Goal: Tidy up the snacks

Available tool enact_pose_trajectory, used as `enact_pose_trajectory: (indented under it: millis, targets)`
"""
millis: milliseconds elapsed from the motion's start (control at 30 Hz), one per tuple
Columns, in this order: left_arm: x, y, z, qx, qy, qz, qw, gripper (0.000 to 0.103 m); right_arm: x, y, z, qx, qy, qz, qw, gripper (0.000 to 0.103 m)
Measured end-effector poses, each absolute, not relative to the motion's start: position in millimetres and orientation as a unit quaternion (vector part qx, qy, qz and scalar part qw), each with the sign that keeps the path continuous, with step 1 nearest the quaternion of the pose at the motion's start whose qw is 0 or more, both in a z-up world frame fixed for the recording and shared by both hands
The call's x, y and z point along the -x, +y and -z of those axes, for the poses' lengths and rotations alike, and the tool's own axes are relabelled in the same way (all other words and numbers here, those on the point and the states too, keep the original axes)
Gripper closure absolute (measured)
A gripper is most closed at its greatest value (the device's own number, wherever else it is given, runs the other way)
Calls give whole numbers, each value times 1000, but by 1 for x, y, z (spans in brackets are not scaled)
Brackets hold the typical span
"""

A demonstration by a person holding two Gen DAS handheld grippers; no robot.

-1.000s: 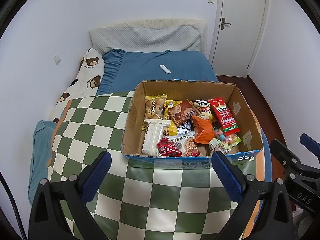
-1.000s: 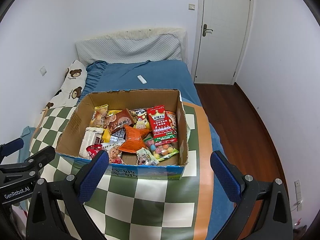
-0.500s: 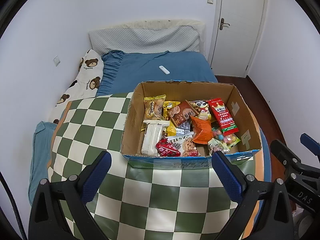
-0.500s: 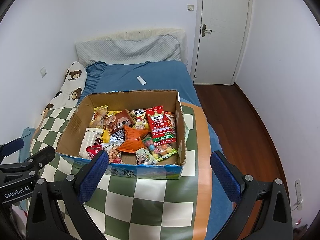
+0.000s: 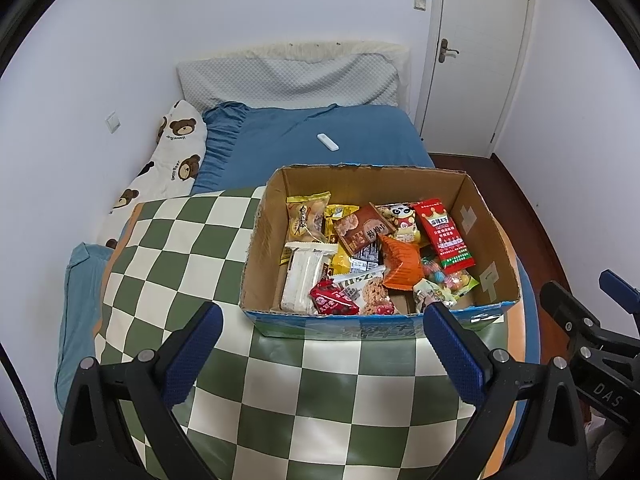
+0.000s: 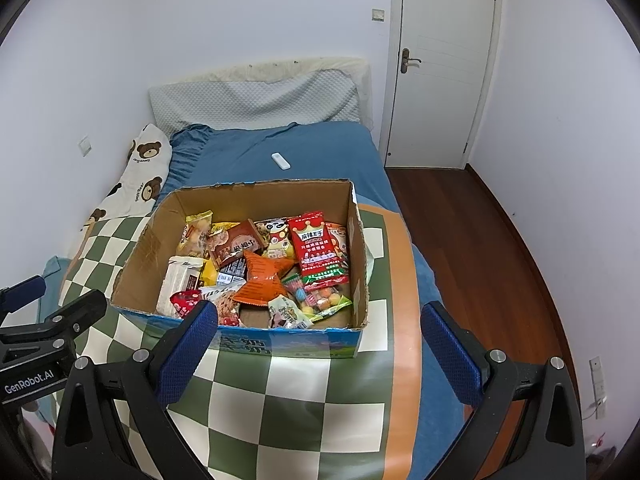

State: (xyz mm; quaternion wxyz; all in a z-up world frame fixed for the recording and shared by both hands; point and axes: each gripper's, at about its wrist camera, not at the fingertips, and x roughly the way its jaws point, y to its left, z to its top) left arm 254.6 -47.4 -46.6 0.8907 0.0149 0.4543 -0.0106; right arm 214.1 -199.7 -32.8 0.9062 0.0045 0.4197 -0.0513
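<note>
The left gripper [image 5: 320, 322] hovers with its blue-padded fingers [image 5: 194, 350] spread wide and empty, just short of the near wall of the cardboard box [image 5: 486, 236]. The right gripper [image 6: 318, 322] is likewise splayed apart, holding nothing. The box sits on a green-and-white checkered mat [image 5: 176, 240] on the bed and holds the snacks: a red packet [image 6: 318, 248], an orange star-shaped bag [image 6: 260, 280] and a white wrapped bar [image 5: 304, 276] among them. Beyond, a white remote [image 6: 281, 161] lies on the blue sheet [image 5: 360, 136].
</note>
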Motion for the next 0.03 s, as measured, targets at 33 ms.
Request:
enact_pose_trajectory:
  millis: [33]
  targets:
    - [-255, -48, 46, -15, 454, 11, 891, 0, -214, -200, 32, -5, 419, 51, 906, 0]
